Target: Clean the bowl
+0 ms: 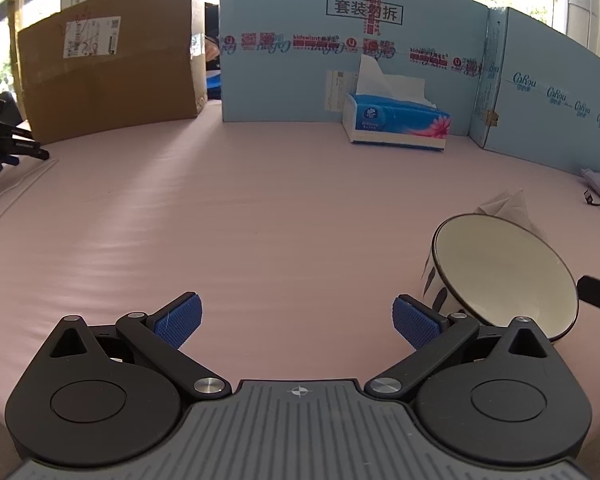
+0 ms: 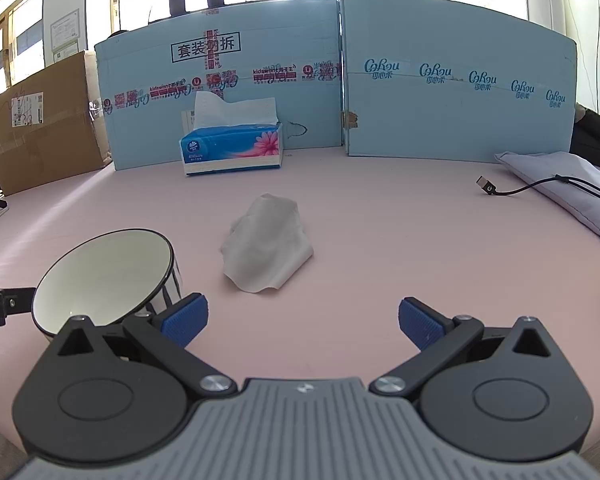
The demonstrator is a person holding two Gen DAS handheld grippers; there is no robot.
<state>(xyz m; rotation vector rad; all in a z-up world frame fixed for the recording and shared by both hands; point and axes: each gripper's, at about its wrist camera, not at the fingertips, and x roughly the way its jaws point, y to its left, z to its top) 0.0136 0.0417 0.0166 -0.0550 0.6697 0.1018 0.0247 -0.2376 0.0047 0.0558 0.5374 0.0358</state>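
- My left hand-held gripper (image 1: 298, 322) is spread wide, nothing between its pads.
- I see the bowl (image 2: 106, 276) tipped on the pink counter (image 2: 380, 240) at ten o'clock from my right hand-held gripper (image 2: 303, 322), also spread and empty.
- A crumpled tissue (image 2: 267, 244) lies at twelve o'clock.

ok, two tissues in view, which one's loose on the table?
The crumpled tissue lying on the pink table, just beyond the bowl. The other tissue stands upright out of the blue tissue box.

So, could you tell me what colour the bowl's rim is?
Dark, almost black, around a cream interior; the bowl shows best in the right wrist view.
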